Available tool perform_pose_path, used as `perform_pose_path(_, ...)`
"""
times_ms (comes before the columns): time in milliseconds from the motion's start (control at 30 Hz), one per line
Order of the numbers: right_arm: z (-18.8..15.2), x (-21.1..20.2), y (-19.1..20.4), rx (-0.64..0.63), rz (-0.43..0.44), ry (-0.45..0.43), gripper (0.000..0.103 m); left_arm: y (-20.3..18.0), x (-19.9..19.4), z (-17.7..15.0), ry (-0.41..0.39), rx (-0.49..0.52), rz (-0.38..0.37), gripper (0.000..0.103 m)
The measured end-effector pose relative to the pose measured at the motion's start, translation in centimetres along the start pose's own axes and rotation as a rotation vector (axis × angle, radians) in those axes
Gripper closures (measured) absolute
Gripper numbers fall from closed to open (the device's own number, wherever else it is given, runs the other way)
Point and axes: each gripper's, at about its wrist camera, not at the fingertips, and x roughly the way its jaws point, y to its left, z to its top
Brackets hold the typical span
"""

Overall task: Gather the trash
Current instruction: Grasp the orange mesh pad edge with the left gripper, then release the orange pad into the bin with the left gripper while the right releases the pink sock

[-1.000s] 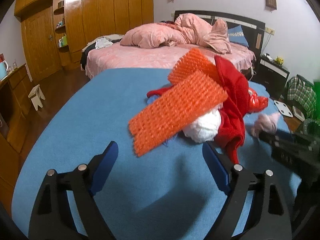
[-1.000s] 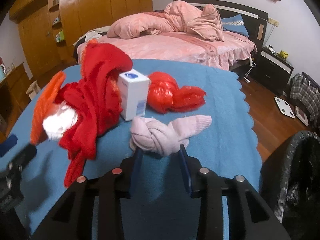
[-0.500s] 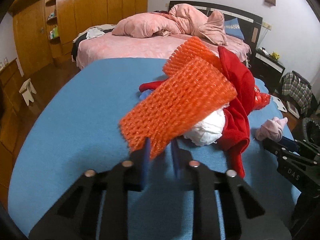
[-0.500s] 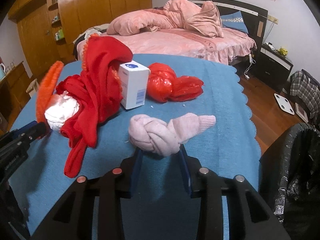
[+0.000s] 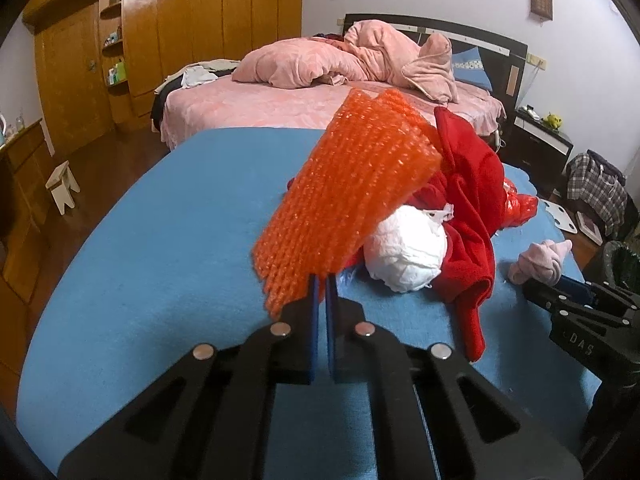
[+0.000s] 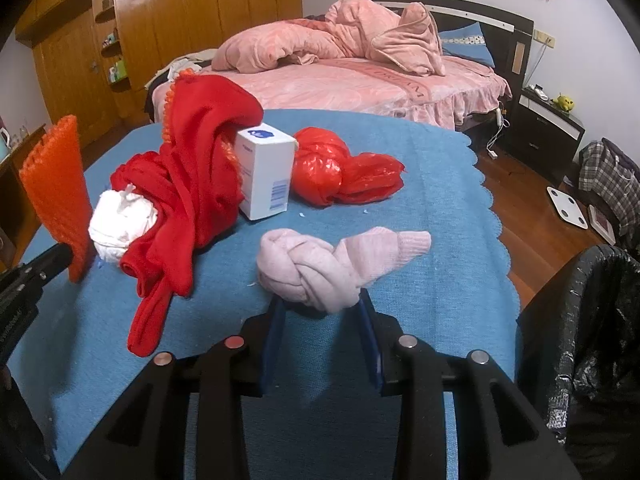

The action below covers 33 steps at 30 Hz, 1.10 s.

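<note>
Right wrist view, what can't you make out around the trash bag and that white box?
- Black trash bag: cut off by the right edge; contents too dark to see.
- White box: printed text too small; left side hidden by red cloth.
- Left gripper: fingertips hidden behind orange mesh.

The left gripper [image 5: 320,292], low in the frame's centre, has its blue fingers [image 5: 313,300] pinched nearly together. The right gripper [image 6: 320,312] reaches forward at bottom centre, fingers [image 6: 366,312] partly apart.
</note>
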Motion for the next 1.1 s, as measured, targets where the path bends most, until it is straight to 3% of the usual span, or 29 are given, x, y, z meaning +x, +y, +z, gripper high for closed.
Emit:
perform_pose_path(500, -0.2, -5.0, -2.5, 0.047, 0.041, -0.095, 0.068, -2.9, -4.2, 0.7, -0.088, 0.018, -0.064, 0.101)
perform_pose_path(1100, -2.6, -14.1, -10.6, 0.125, -0.066, -0.187, 0.068, -14.3, -7.5, -1.4, -0.079, 0.152, -0.311, 0.101)
